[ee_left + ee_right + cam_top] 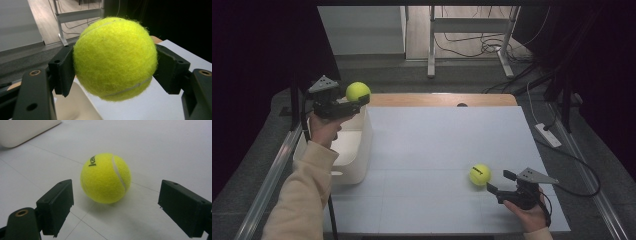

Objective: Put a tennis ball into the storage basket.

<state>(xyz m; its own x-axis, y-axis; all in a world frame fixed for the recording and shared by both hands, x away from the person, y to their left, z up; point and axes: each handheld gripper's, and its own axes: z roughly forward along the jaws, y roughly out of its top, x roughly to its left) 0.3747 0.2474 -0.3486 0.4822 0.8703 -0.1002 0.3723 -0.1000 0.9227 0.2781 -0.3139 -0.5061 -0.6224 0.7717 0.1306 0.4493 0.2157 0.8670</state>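
My left gripper [357, 102] squeezed one ball [358, 91] above the white bin [354, 150] at the desk's [437, 150] left edge. My right gripper's [498, 184] fingers stood wide by the second ball [480, 174]; a bump could have rolled it away.

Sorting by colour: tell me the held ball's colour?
Yellow-green ball, clearest in the left gripper view.
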